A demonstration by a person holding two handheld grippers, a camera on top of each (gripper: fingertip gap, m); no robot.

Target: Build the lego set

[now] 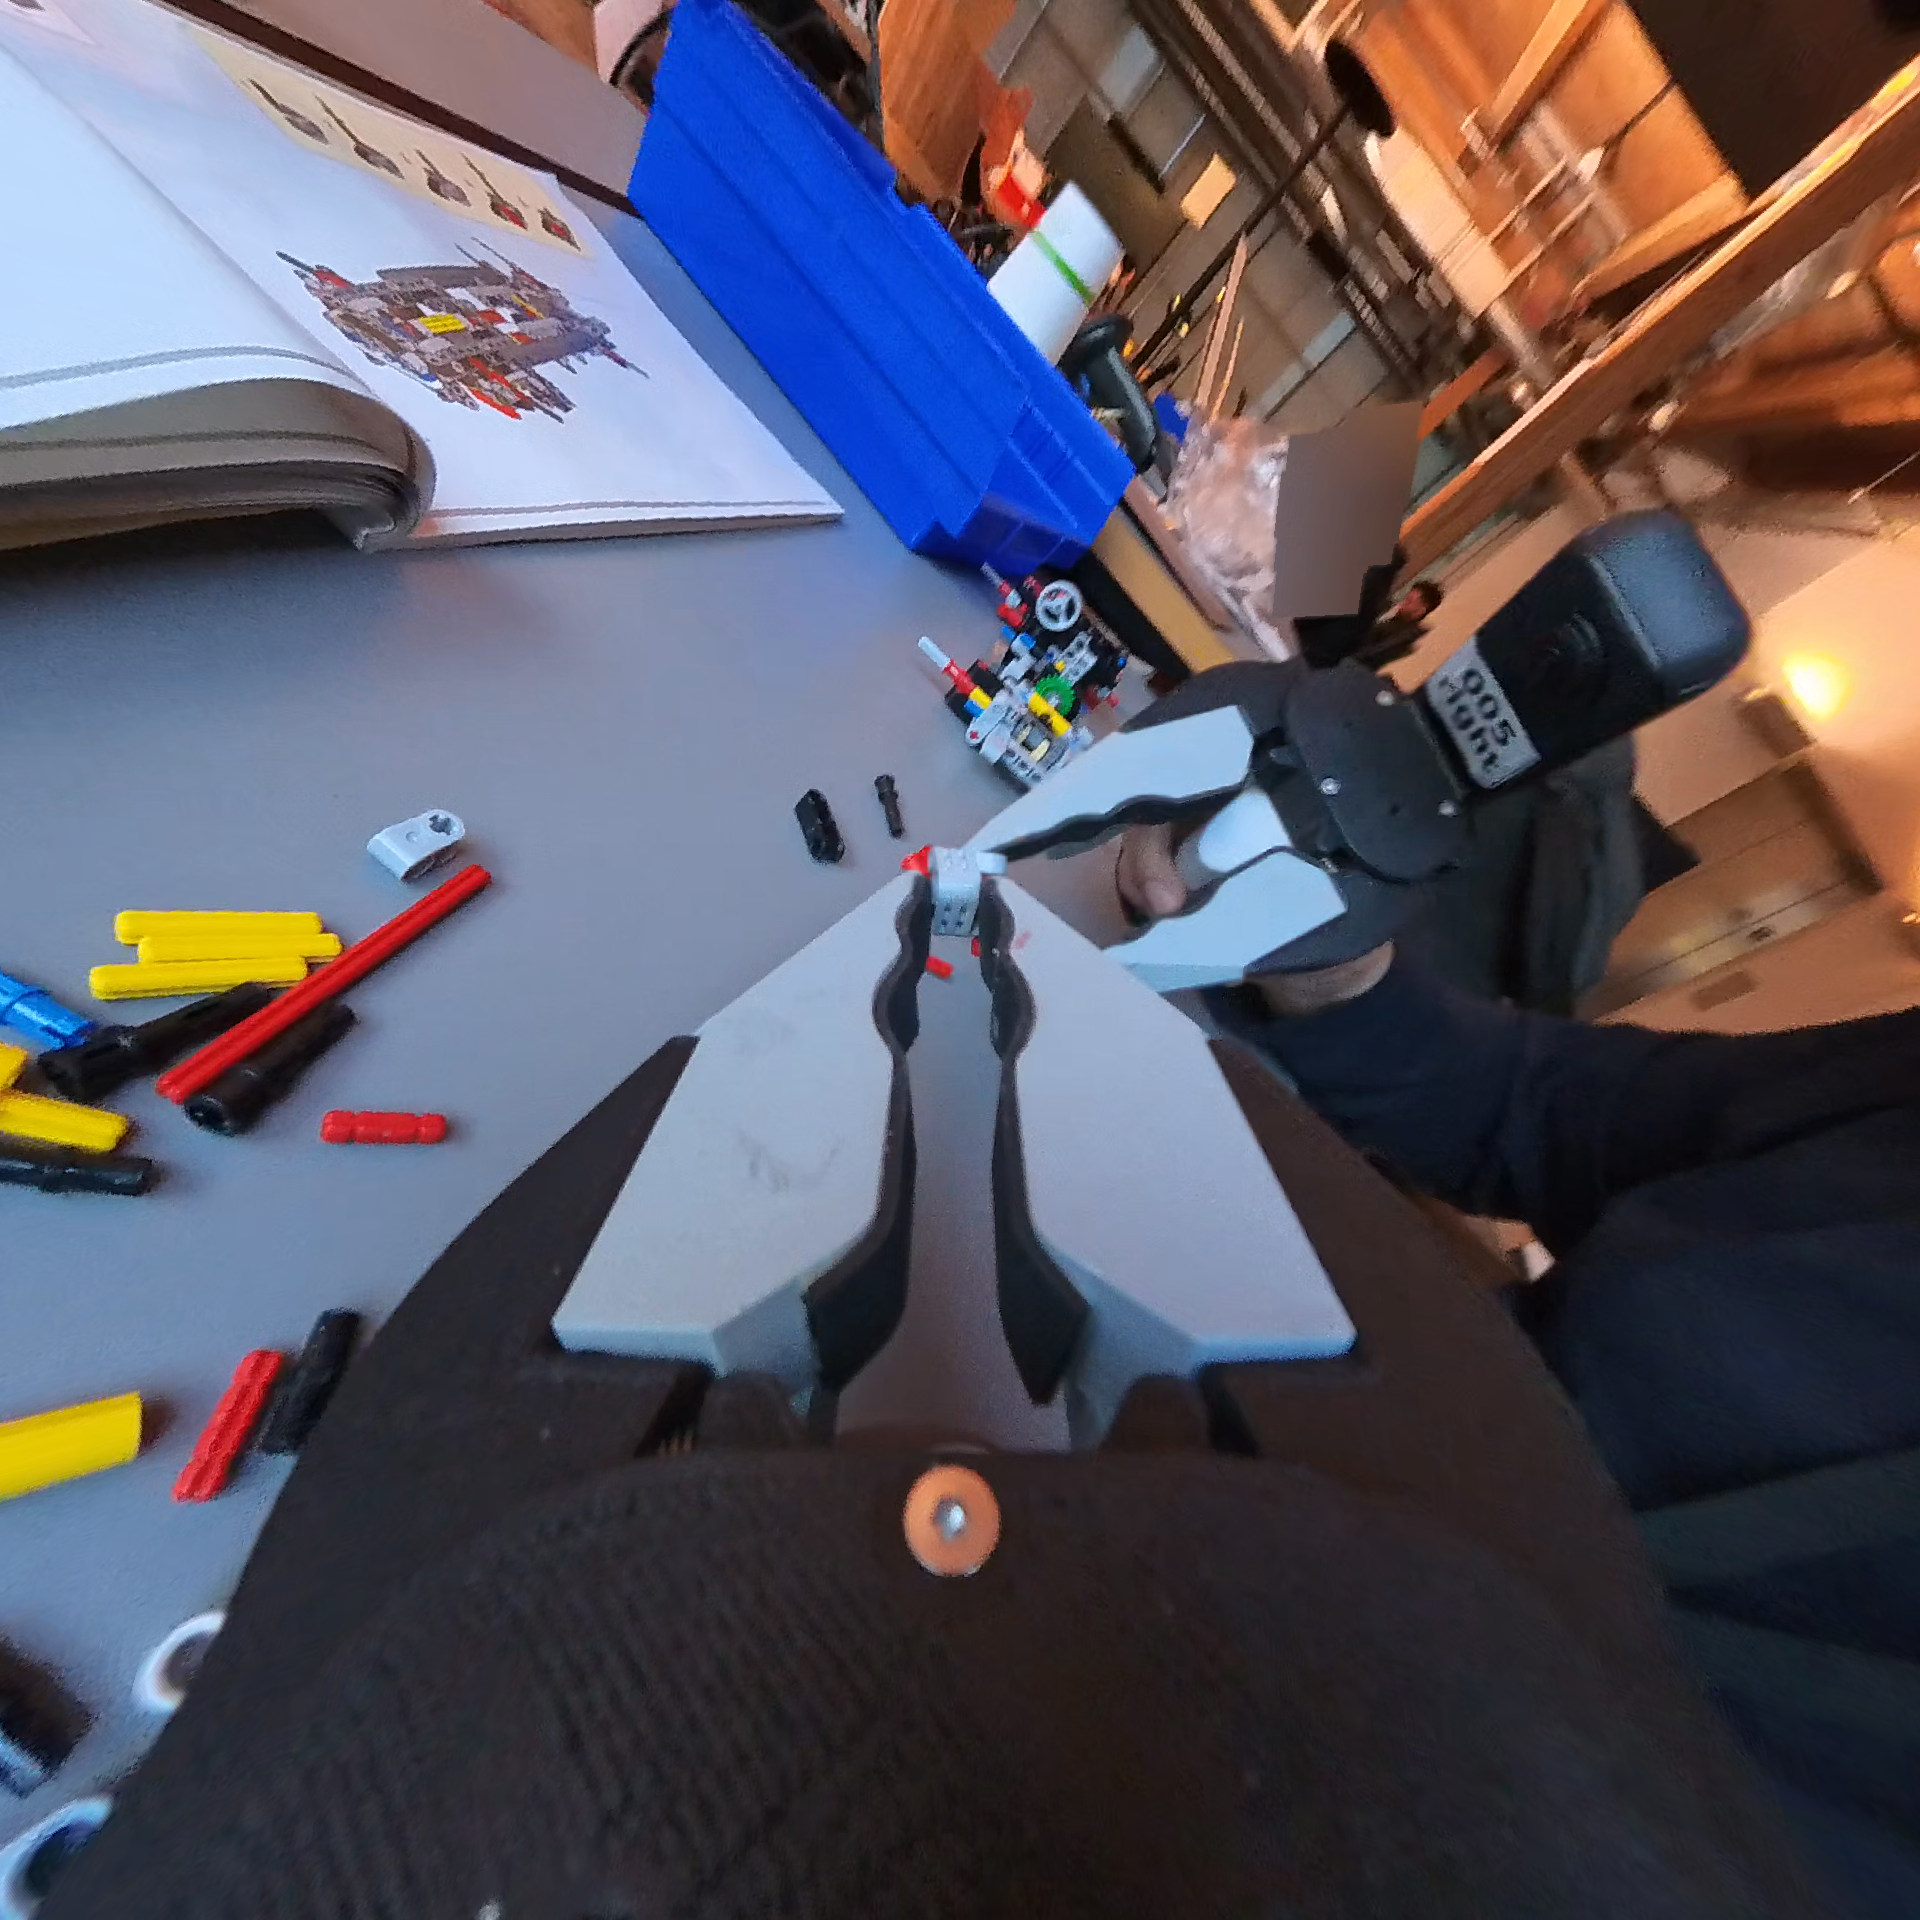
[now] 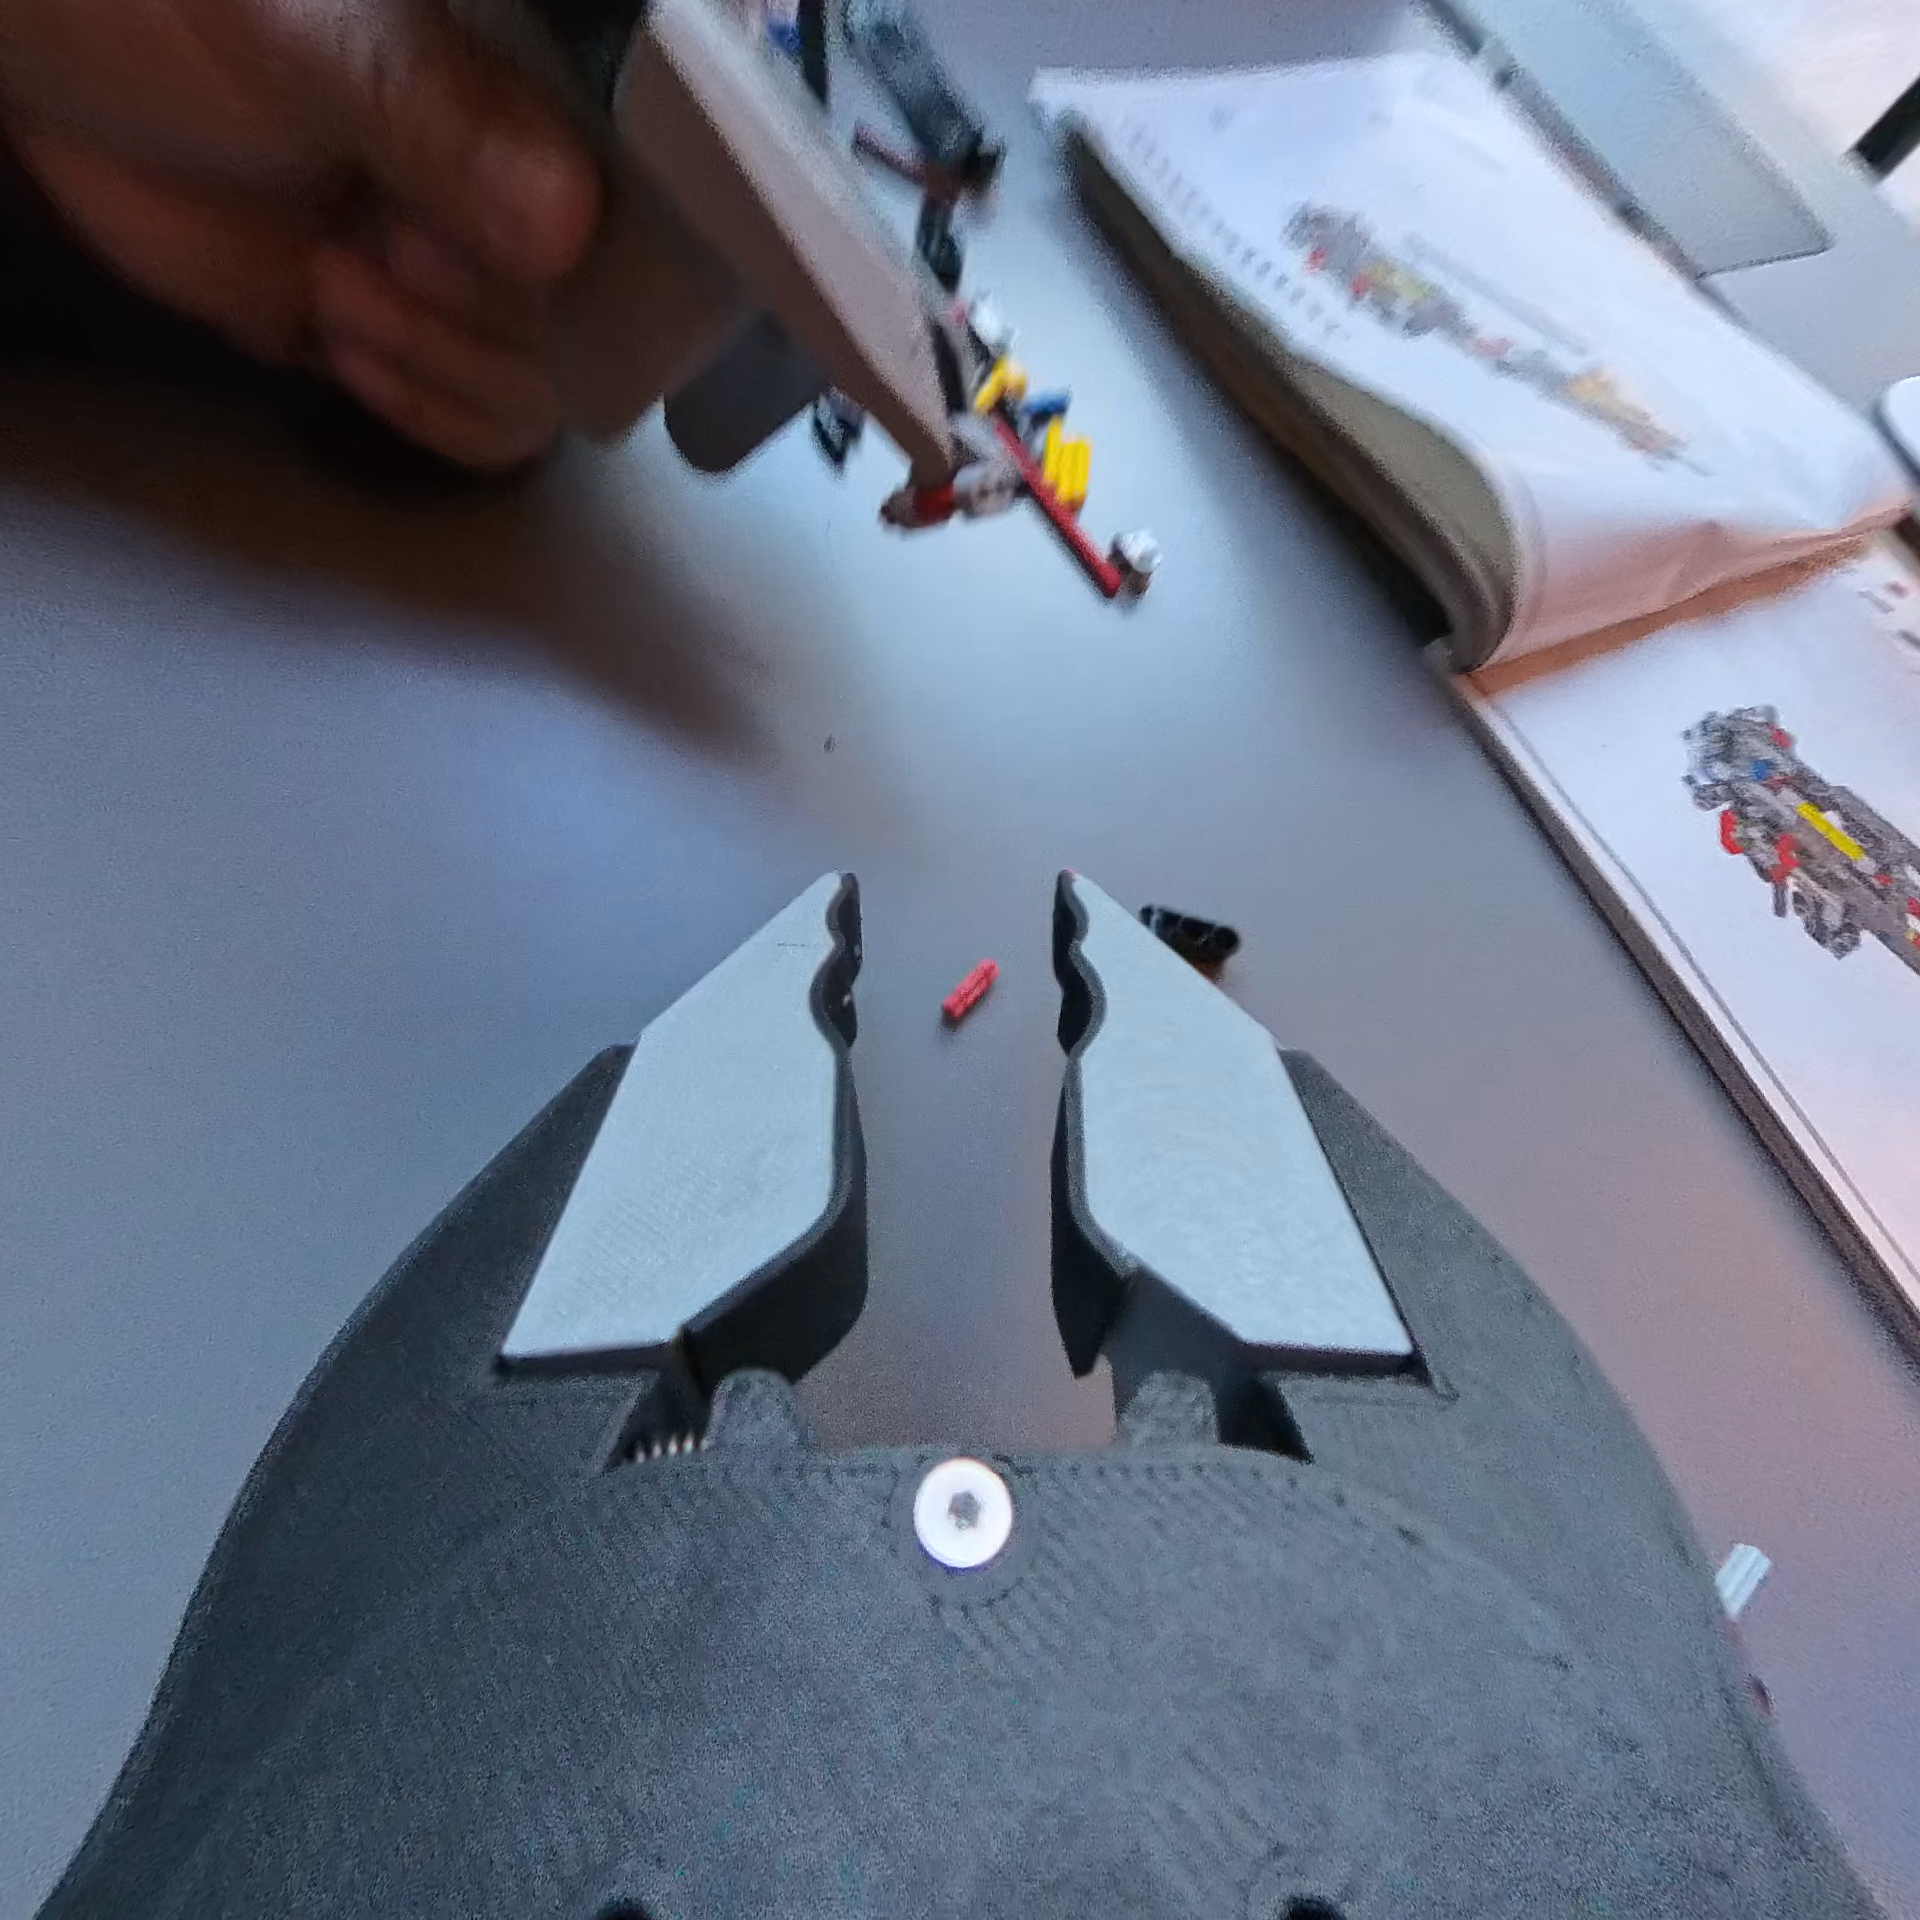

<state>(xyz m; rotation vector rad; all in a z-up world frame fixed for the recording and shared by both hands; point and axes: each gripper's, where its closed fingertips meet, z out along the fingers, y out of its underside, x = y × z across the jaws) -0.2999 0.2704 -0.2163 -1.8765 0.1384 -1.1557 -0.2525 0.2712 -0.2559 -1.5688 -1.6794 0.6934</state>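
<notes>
Left hand-held gripper (image 1: 956,894) clamped on a small grey-and-red brick piece (image 1: 956,902) above the table (image 1: 623,675), right hand-held gripper (image 2: 956,914) open and bare, red pin (image 2: 969,994) lying on the table between its fingertips.

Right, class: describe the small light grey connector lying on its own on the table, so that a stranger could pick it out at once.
Start at the open instruction book on the grey table. Below its page edge, beside the far tip of the long red axle, lies the light grey connector. Unlike the yellow, red and black sticks nearby, it is short, rounded and pierced with holes.
</notes>
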